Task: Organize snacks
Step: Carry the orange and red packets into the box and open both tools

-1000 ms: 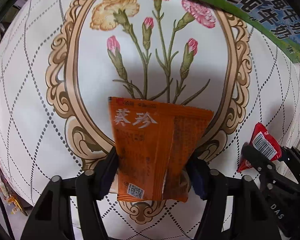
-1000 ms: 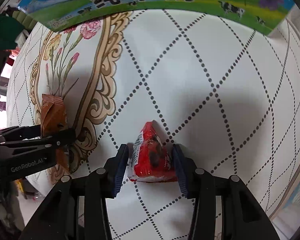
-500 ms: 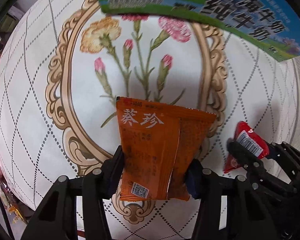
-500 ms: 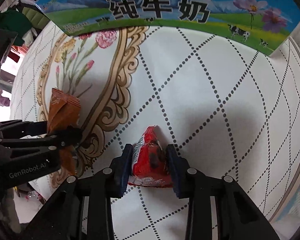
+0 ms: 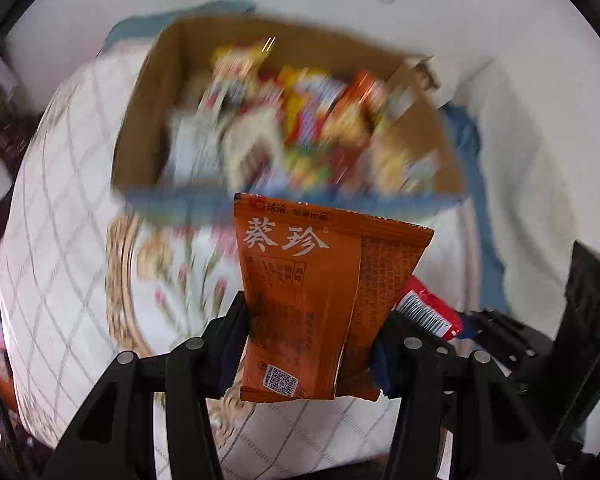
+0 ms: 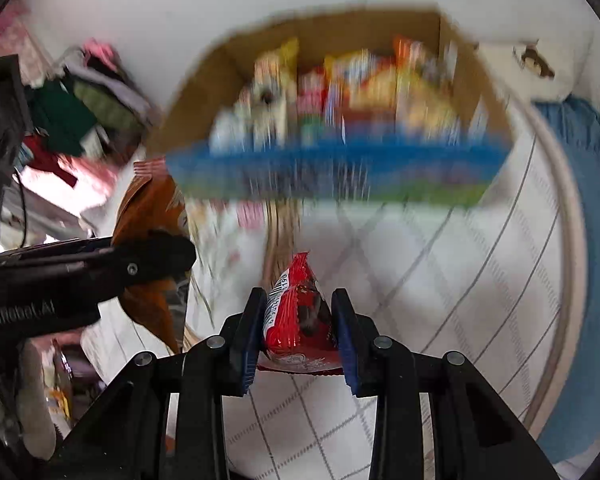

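My left gripper [image 5: 310,336] is shut on an orange snack packet [image 5: 316,292] with white Chinese characters, held upright above the patterned tablecloth. My right gripper [image 6: 298,320] is shut on a small red snack packet [image 6: 300,312]. The red packet also shows in the left wrist view [image 5: 426,312], just right of the orange one. The orange packet and left gripper [image 6: 156,256] show at the left in the right wrist view. An open cardboard box [image 5: 152,92] full of colourful snacks stands ahead, blurred; it also shows in the right wrist view [image 6: 204,80].
The white tablecloth [image 6: 440,264] has a dotted diamond pattern and a gold floral frame. Blue cloth [image 6: 592,240] lies at the right. A pile of clothes [image 6: 80,108] sits at far left. A white wall rises behind the box.
Both grippers have lifted and tilted up with their packets held. The view swung from the tablecloth to the open box interior, which is motion-blurred.
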{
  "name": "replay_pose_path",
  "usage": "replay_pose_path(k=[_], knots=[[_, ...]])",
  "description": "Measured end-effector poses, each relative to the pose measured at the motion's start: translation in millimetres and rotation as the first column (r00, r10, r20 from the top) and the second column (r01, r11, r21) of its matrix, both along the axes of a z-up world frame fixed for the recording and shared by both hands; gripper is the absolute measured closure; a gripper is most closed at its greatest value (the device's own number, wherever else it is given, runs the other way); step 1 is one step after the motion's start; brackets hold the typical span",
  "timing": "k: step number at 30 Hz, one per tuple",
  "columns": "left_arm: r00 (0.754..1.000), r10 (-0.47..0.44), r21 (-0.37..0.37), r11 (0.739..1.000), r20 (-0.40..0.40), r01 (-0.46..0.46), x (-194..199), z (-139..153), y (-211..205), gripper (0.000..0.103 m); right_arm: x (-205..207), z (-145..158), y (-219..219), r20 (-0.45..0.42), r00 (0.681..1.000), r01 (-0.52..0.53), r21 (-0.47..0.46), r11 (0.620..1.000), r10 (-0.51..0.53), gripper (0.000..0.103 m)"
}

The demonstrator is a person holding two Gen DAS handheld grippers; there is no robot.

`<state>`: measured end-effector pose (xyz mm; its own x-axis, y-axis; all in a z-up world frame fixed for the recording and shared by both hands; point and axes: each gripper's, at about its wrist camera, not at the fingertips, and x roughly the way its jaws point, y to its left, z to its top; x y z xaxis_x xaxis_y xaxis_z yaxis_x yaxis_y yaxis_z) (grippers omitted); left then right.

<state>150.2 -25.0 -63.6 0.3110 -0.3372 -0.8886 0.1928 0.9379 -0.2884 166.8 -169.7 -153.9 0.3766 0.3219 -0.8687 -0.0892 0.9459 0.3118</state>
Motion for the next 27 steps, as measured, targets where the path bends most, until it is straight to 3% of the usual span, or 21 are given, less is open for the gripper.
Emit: replay_pose_path(k=[4,8,12,17,21,22,24,25,26,27], knots=[[0.998,-0.032,-0.005,0.999,0.048,0.033,45.3,36.0,-2.4,0.053,40.3,44.7,-21.2,0.084,0.996,0.024,0.041,0.999,-0.027,0.067],[0.999,-0.013,0.085,0.996,0.039,0.010,114.0,35.9,0.2,0.053,94.5,62.9,-31.1,0.141,0.989,0.035,0.016,0.999,-0.037,0.067],[1.000,0.020,0.198,0.980,-0.023,-0.015,169.2,14.1,10.0,0.053,147.6,58.1,-35.0,0.133,0.991,0.039,-0.032,0.999,-0.035,0.067],[0.993,0.088,0.312,0.948,-0.080,-0.059,217.2,-17.7,27.4,0.052,205.5,29.6,-33.3,0.040,0.999,0.037,-0.051,0.998,-0.035,0.067],[0.987,0.119,0.362,0.929,-0.112,-0.071,236.1,-31.9,32.1,0.051,231.5,3.0,-32.2,-0.035,0.999,0.032,-0.065,0.997,-0.034,0.066],[0.983,0.137,0.380,0.921,-0.122,-0.081,239.3,-36.7,33.6,0.047,237.1,-4.6,-33.6,-0.059,0.997,0.038,-0.053,0.998,-0.041,0.064],[0.978,0.153,0.386,0.918,-0.144,-0.087,243.7,-42.9,34.6,0.023,245.8,-18.3,-37.1,-0.108,0.992,0.063,-0.055,0.997,-0.068,0.046],[0.978,0.151,0.379,0.921,-0.141,-0.087,244.9,-44.3,34.2,0.014,247.7,-22.6,-37.5,-0.123,0.990,0.066,-0.063,0.996,-0.074,0.031],[0.979,0.147,0.372,0.924,-0.138,-0.087,245.4,-45.1,33.3,0.012,249.5,-25.9,-38.3,-0.131,0.989,0.068,-0.056,0.996,-0.075,0.018],[0.980,0.145,0.375,0.923,-0.136,-0.085,246.5,-45.6,32.1,0.012,249.4,-28.0,-37.9,-0.138,0.988,0.067,-0.060,0.996,-0.075,0.013]])
